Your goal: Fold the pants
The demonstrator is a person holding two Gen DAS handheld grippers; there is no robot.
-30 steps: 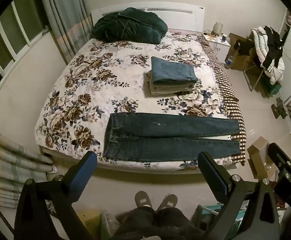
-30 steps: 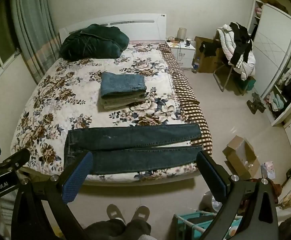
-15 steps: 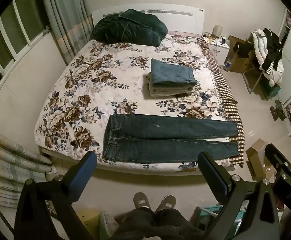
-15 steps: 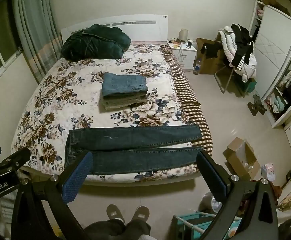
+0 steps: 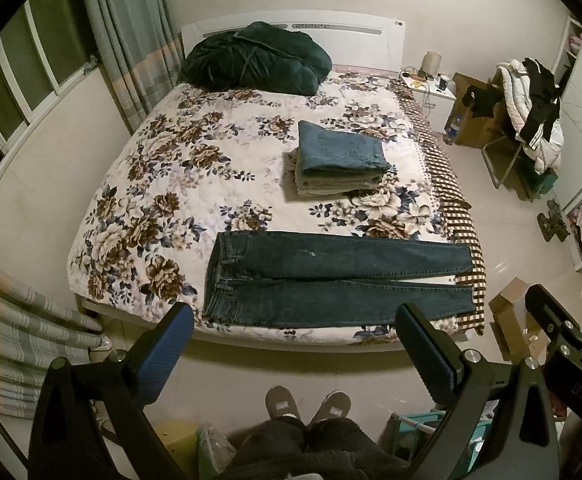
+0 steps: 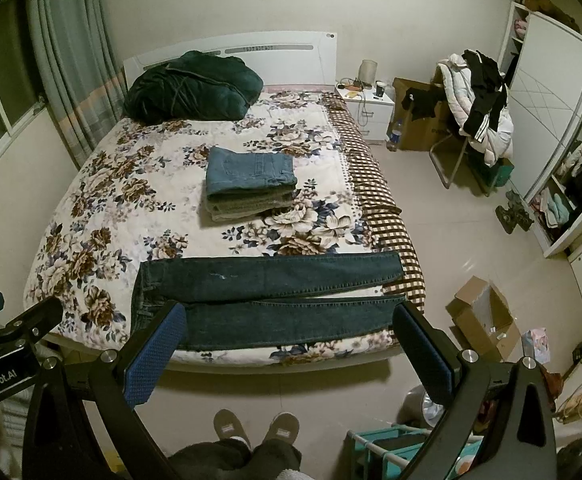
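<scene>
Jeans lie flat, legs side by side, along bed edge; left gripper and right gripper, both wide open and empty, should pinch far leg's waist and hem together.

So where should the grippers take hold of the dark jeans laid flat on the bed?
Probably the near leg of the dark jeans: its long edge lies along the bed's foot, open to both grippers. Come from the foot side, left at the waistband, right at the hem.
</scene>
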